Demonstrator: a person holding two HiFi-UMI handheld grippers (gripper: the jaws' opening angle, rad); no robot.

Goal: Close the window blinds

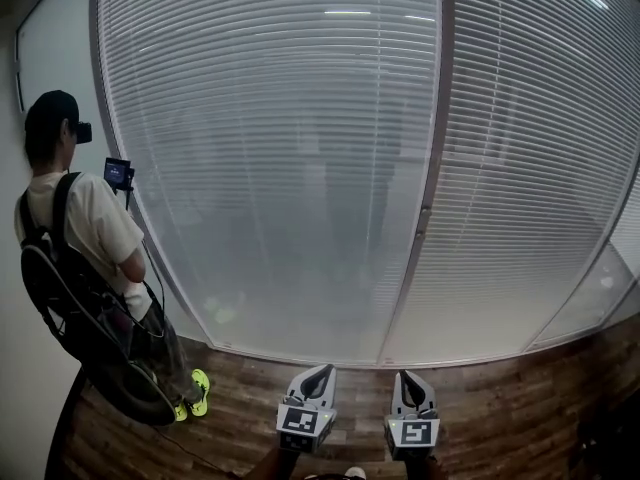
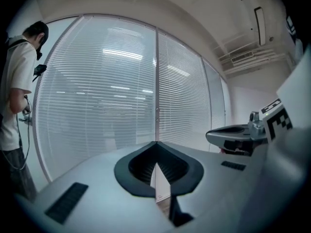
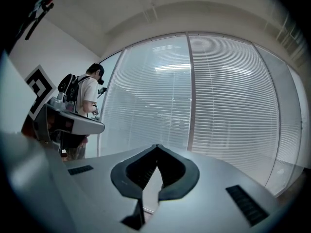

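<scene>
White slatted blinds [image 1: 270,158] cover the large left window pane from top to bottom, and a second set of blinds [image 1: 520,168] covers the pane to its right. A grey frame post [image 1: 425,208] runs between them. Both grippers hang low in the head view, well short of the glass. My left gripper [image 1: 318,373] is shut with its tips touching and nothing between them. My right gripper [image 1: 406,379] is shut too, and empty. In the left gripper view the blinds [image 2: 97,101] fill the background beyond the left gripper [image 2: 156,143]; in the right gripper view the blinds [image 3: 228,101] lie beyond the right gripper [image 3: 156,146].
A person [image 1: 90,238] in a white T-shirt with a backpack and headset stands at the left beside the window, holding a small device [image 1: 118,174]. The floor [image 1: 250,408] is dark wood plank. A further glass panel [image 1: 600,288] angles away at the far right.
</scene>
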